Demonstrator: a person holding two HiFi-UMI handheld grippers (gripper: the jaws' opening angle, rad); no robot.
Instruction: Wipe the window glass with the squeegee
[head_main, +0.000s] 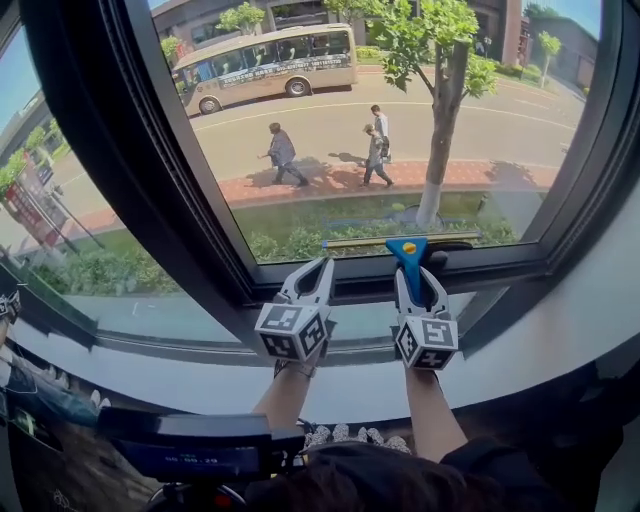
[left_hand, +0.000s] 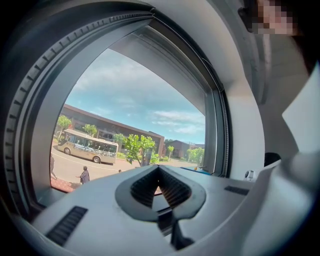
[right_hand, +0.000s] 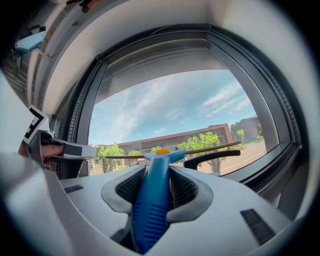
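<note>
Sunny street showed through the dark-framed window glass (head_main: 330, 130). The right hand-held gripper (head_main: 417, 282) clamped the blue-handled squeegee (head_main: 406, 250), its blade along the pane's bottom edge, while the left hand-held gripper (head_main: 316, 270) was closed and empty. No streaks revealed how much had been wiped.

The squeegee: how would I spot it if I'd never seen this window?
Find the big dark-framed window glass over the street and look along its bottom edge. There the right gripper clamps the squeegee. It is the only bright blue thing, with an orange spot and a thin blade across its top, unlike the black window handle beside it.
</note>
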